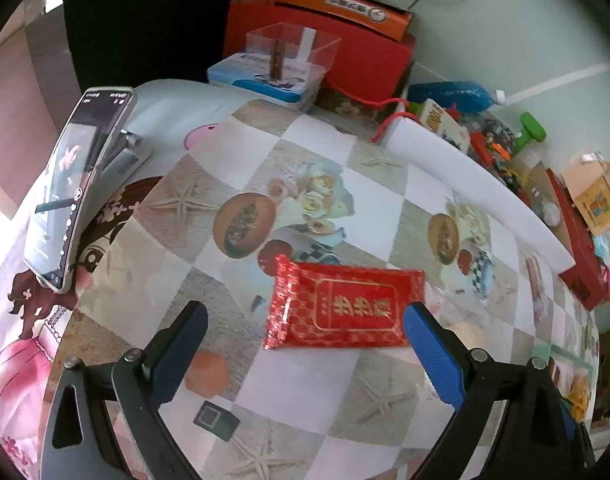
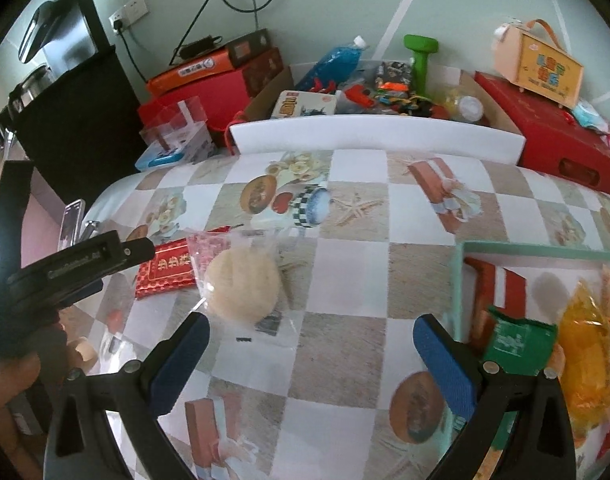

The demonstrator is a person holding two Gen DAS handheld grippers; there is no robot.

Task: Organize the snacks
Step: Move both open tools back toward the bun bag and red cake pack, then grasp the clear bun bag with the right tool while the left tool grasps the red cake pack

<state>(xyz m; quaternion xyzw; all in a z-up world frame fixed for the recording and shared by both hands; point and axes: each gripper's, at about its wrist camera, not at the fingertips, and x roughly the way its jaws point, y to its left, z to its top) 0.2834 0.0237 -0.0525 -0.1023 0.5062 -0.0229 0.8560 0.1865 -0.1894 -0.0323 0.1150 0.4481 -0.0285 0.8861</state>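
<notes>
A red foil snack packet [image 1: 341,307] with gold print lies flat on the patterned tablecloth. My left gripper [image 1: 305,320] is open just in front of it, the right blue pad [image 1: 433,356] touching or nearly touching the packet's right edge. In the right wrist view the same red packet [image 2: 167,270] lies at the left beside a round pale cake in clear wrap [image 2: 243,286]. My right gripper [image 2: 311,334] is open above the cloth, to the right of the cake. A mint-green box [image 2: 461,280] at the right holds several snacks, among them a green packet [image 2: 517,344] and a yellow one [image 2: 589,356].
A phone on a stand [image 1: 73,184] is at the left. A white foam strip [image 2: 373,136] edges a cardboard tray of toys at the back. Red boxes [image 2: 565,140], an orange box [image 1: 337,4] and a clear plastic box [image 1: 291,50] stand along the wall. A hand [image 2: 9,376] holds the left tool.
</notes>
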